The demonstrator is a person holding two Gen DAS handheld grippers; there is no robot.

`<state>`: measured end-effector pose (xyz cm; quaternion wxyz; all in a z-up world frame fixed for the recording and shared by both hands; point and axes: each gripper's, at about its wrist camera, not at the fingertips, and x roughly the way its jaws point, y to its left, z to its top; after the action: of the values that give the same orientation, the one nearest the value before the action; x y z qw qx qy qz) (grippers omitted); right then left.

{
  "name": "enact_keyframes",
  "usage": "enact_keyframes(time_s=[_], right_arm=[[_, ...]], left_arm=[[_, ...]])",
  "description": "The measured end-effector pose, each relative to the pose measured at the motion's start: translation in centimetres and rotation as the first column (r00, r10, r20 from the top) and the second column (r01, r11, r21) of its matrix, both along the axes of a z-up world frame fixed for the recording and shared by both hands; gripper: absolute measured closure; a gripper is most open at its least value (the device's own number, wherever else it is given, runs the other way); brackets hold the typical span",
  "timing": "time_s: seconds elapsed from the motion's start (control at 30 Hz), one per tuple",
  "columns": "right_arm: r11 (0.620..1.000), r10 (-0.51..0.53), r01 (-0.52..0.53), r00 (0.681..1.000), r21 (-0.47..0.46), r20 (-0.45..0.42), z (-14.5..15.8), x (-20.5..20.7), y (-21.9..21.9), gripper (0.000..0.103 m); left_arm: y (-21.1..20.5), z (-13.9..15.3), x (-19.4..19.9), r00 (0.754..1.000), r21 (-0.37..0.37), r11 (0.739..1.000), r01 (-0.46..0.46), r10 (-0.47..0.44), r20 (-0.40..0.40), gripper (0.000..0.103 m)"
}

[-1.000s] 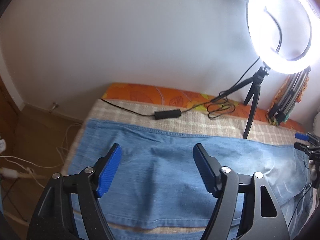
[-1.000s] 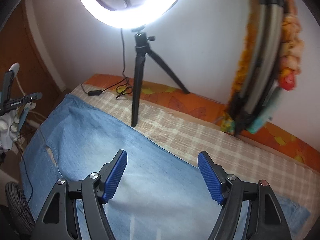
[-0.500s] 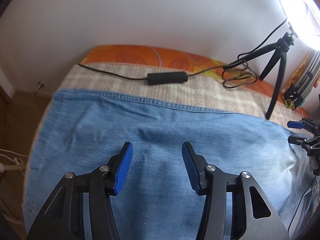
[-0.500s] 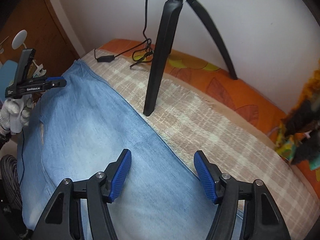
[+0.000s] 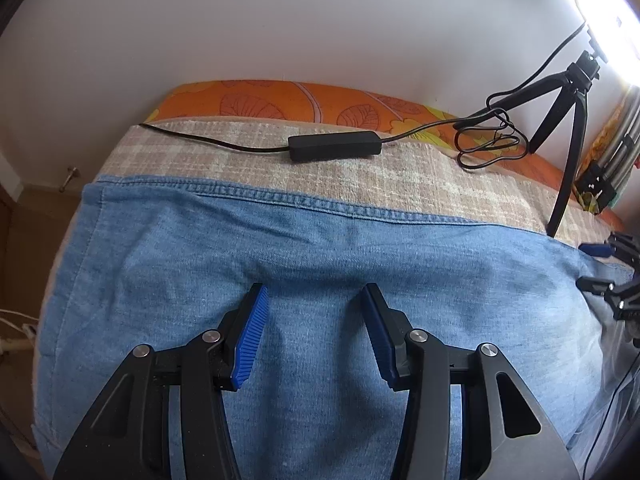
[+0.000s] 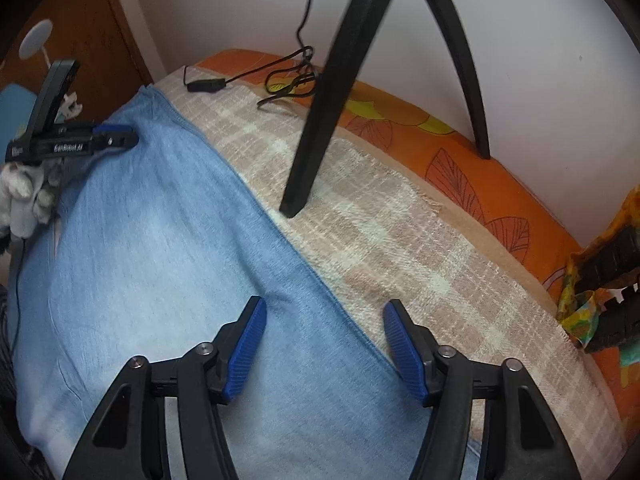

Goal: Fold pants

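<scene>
Where jeans (image 5: 320,280) lie, a checked blanket (image 5: 380,172) meets the white wall (image 5: 280,20).

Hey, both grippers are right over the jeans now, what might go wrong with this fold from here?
1. The right gripper straddles the jeans edge, its jaws just closing; it might pinch the checked blanket too.
2. The tripod leg stands beside that edge; lifted denim may knock it.
3. The left gripper, open over mid-fabric, may grab one layer only.

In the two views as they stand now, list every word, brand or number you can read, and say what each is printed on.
"GenRobot.AI": small white lettering, slightly blurred, on the side of the left gripper, seen in the right wrist view.
No other text is readable; the jeans and inline switch show none.
</scene>
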<state>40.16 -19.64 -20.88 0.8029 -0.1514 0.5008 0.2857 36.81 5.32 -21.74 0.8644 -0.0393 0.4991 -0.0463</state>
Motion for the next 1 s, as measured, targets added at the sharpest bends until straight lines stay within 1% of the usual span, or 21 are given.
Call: enact_keyframes(time_s=[0.07, 0.1, 0.2, 0.27, 0.3, 0.33, 0.4, 0.47, 0.5, 0.57, 0.6, 0.67, 0.73, 0.83, 0.97, 1.0], right_arm=[[1.000, 0.021, -0.021, 1.000, -0.018, 0.010, 0.1, -0.5, 0.3, 0.055], [1.000, 0.026, -0.026, 1.000, -0.018, 0.007, 0.1, -0.5, 0.4, 0.057], [1.000, 0.024, -0.024, 1.000, -0.009, -0.006, 0.2, -0.6, 0.4, 0.071], [1.000, 0.012, -0.011, 1.000, -0.025, 0.011, 0.4, -0.8, 0.5, 0.092], [0.999, 0.000, 0.001, 1.000, -0.038, 0.025, 0.7, -1.0, 0.5, 0.095], [0.999, -0.011, 0.013, 0.999, -0.049, 0.045, 1.1, -1.3, 0.5, 0.098], [0.999, -0.017, 0.020, 0.997, -0.038, 0.079, 2.4, -2.4, 0.3, 0.100], [1.000, -0.017, 0.020, 0.993, -0.019, 0.118, 3.9, -4.0, 0.2, 0.101], [1.000, -0.017, 0.018, 0.991, -0.010, 0.133, 4.5, -4.8, 0.1, 0.101], [1.000, -0.006, 0.007, 0.984, -0.006, 0.178, 6.0, -7.0, 0.2, 0.102], [1.000, 0.006, -0.004, 0.981, -0.008, 0.193, 6.4, -8.0, 0.4, 0.102], [0.999, 0.031, -0.029, 0.975, -0.014, 0.219, 7.1, -10.5, 0.7, 0.102], [0.999, 0.049, -0.046, 0.973, -0.020, 0.225, 7.1, -12.2, 1.3, 0.102], [0.998, 0.069, -0.068, 0.975, -0.012, 0.212, 6.4, -14.4, 1.6, 0.102], [0.993, 0.117, -0.107, 0.966, -0.053, 0.230, 5.5, -16.6, 2.4, 0.102], [0.992, 0.123, -0.114, 0.967, -0.052, 0.223, 5.4, -16.9, 2.6, 0.102]], left_arm=[[0.1, -0.1, 0.2, 1.000, -0.003, 1.000, 0.004, -0.004, -0.001, 0.056], [0.2, 0.0, 0.3, 1.000, -0.013, 1.000, 0.003, -0.003, -0.005, 0.056], [1.3, 0.5, 0.6, 0.999, -0.078, 0.997, -0.018, 0.016, -0.028, 0.055], [2.4, 1.1, 0.7, 0.998, -0.114, 0.992, -0.052, 0.049, -0.029, 0.052], [3.2, 1.7, 0.8, 0.997, -0.134, 0.988, -0.079, 0.076, -0.027, 0.049], [3.8, 2.0, 0.9, 0.995, -0.148, 0.984, -0.099, 0.096, -0.028, 0.048], [4.9, 2.8, 1.3, 0.990, -0.181, 0.974, -0.138, 0.134, -0.034, 0.048], [5.5, 3.2, 1.7, 0.988, -0.196, 0.968, -0.157, 0.152, -0.040, 0.048], [5.6, 3.5, 2.0, 0.987, -0.202, 0.966, -0.162, 0.157, -0.043, 0.048], [5.2, 3.8, 2.4, 0.987, -0.214, 0.963, -0.162, 0.155, -0.053, 0.045], [5.1, 3.9, 2.5, 0.986, -0.222, 0.961, -0.164, 0.155, -0.059, 0.042], [4.5, 3.8, 2.9, 0.985, -0.244, 0.955, -0.166, 0.151, -0.081, 0.041], [4.2, 3.7, 2.7, 0.984, -0.249, 0.954, -0.166, 0.143, -0.108, 0.037], [3.3, 2.7, 3.3, 0.977, -0.237, 0.956, -0.175, 0.139, -0.160, 0.037], [3.1, 1.0, 4.3, 0.952, -0.212, 0.950, -0.230, 0.175, -0.250, 0.035], [3.1, 0.7, 4.3, 0.949, -0.208, 0.949, -0.239, 0.182, -0.259, 0.035]])
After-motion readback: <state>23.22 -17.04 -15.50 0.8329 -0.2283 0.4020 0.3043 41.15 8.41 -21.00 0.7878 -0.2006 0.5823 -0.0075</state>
